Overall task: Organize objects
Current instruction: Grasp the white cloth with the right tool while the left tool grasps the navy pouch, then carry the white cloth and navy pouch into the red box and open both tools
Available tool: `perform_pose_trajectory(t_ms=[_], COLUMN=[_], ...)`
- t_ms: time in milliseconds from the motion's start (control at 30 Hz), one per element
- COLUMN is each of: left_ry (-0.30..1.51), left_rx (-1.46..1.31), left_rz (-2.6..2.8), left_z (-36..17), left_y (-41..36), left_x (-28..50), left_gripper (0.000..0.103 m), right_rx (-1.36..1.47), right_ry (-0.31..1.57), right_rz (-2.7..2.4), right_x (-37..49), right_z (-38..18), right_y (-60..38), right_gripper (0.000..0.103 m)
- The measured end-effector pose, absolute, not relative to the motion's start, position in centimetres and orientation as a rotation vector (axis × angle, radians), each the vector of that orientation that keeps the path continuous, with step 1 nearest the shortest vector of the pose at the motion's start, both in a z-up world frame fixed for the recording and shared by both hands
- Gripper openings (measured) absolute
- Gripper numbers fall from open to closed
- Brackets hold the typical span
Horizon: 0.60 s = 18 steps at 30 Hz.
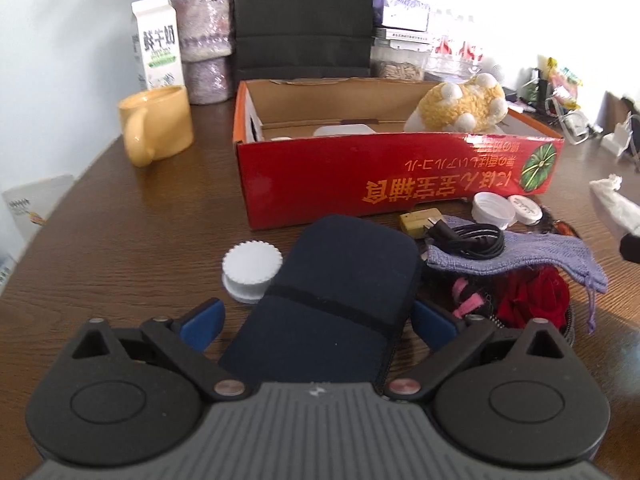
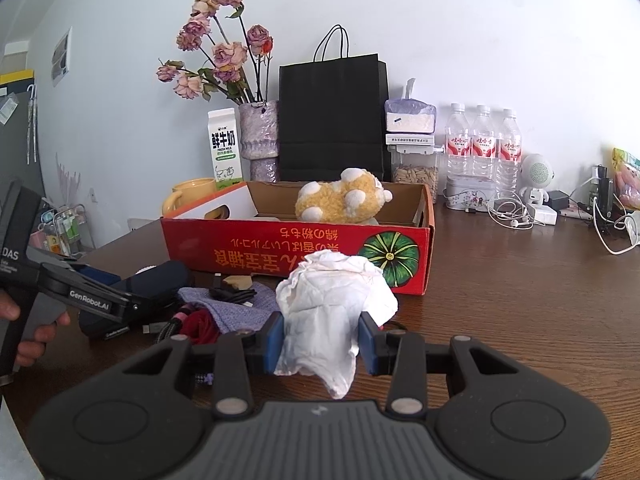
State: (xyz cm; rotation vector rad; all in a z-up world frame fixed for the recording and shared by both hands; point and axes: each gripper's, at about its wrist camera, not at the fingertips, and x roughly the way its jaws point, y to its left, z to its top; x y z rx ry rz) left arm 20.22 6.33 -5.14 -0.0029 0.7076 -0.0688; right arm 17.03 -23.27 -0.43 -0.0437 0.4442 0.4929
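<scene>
Indoors, a brown wooden table (image 2: 520, 288) stands against a pale wall. Left gripper (image 1: 316, 320), jaws wide, straddles a dark pouch (image 1: 340, 292) lying before the red cardboard box (image 2: 296, 248). Right gripper (image 2: 322, 344) pinches a crumpled white tissue (image 2: 332, 304).

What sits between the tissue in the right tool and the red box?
Nothing visible. The right tool grips the crumpled tissue just short of the red box. Its near wall is the only thing ahead, and the box is open on top. The plush toy lies inside, with bare floor beside it.
</scene>
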Motion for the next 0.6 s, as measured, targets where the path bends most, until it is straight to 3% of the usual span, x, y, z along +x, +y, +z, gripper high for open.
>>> perform_pose_trajectory(t_ms=[300, 600], left_ry=[0.651, 0.615], left_rx=[-0.005, 0.001], left_rz=[-0.083, 0.001], left_z=[-4.9, -3.8], left_y=[6.4, 6.2], left_x=[19.2, 18.2], left_gripper=[0.069, 0.067], right_rx=[-0.058, -0.072], right_ry=[0.454, 0.445], right_rz=[0.496, 0.503], right_x=[17.0, 17.1], right_z=[-0.5, 0.1], right_y=[-22.4, -21.5], right_gripper=[0.038, 0.038])
